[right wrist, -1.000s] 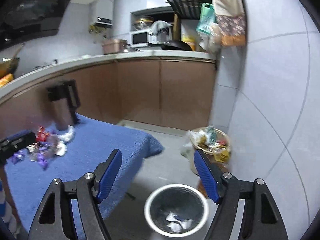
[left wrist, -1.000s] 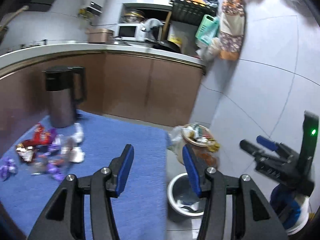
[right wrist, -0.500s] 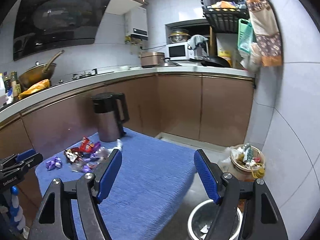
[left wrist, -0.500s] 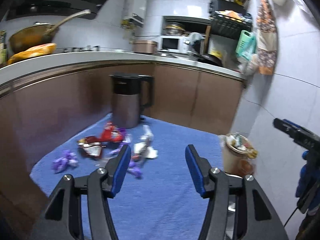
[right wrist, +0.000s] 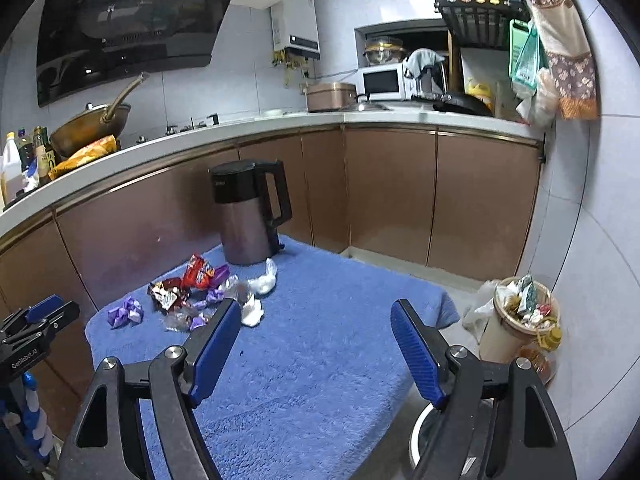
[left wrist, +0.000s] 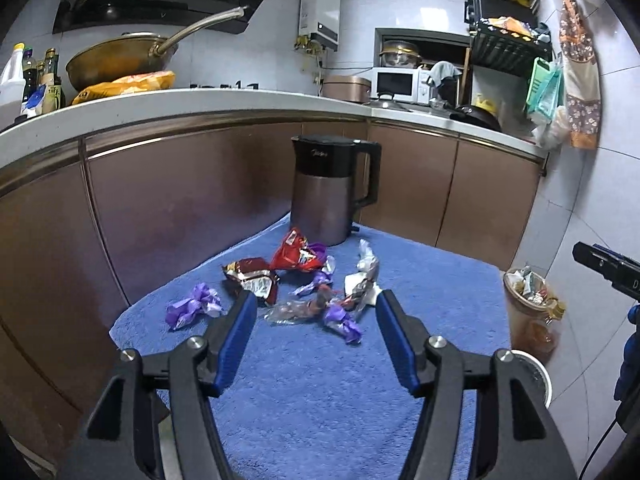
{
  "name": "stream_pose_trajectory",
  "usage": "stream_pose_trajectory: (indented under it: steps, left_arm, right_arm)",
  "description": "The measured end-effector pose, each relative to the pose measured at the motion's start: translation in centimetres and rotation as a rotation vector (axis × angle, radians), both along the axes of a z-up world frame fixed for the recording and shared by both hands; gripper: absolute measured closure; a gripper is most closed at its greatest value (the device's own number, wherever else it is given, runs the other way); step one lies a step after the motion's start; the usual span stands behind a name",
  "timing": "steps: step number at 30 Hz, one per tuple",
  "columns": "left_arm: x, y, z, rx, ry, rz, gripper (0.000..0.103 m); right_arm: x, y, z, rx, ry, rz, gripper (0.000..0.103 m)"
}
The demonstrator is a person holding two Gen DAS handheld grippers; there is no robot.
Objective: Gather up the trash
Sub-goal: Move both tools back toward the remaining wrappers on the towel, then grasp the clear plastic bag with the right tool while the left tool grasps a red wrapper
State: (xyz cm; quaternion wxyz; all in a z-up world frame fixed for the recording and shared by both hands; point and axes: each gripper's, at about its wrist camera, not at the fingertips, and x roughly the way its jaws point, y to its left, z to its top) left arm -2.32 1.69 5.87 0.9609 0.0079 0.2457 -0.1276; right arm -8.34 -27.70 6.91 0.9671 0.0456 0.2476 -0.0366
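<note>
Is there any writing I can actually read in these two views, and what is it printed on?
"GenRobot.AI": white letters on the black body of the left gripper, seen from the right wrist view.
"Midea", faint and only a guess: on the kettle's dark upper band.
Too small or blurred to read: the red snack wrapper, the bottles on the counter, the water heater on the wall.

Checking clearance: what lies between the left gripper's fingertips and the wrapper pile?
Only bare blue towel separates the open left gripper from the wrapper pile, in the left wrist view.
</note>
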Motion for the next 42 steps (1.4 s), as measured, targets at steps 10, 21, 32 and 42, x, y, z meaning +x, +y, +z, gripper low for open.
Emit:
stream_pose_trajectory:
  steps: [10,21,32,42]
  left_arm:
    - [1.6,0.1,-2.7,0.02,0.074,0.003,0.043]
    - [3.2,0.7,-4.6,0.01,0.132,0.01,0.043]
    - [4.5,1.3,-7.6,-0.01,0.21,-0.002,0.043]
    - [5.3,1.9,-10.6,-0.038,0.281,-0.03,0.043]
  right_arm:
    - [2.3,0.8,-3.6,0.019,0.099,0.009,0.027]
    - [4.1,0.7,-5.7,0.022,0.167,0.009,0.027]
    - [5.7,1.0,-7.2,0.006,0.216,0.004,0.027]
    - [7.7,2.0,-9.4,0.004,0.271,0.045,0.027]
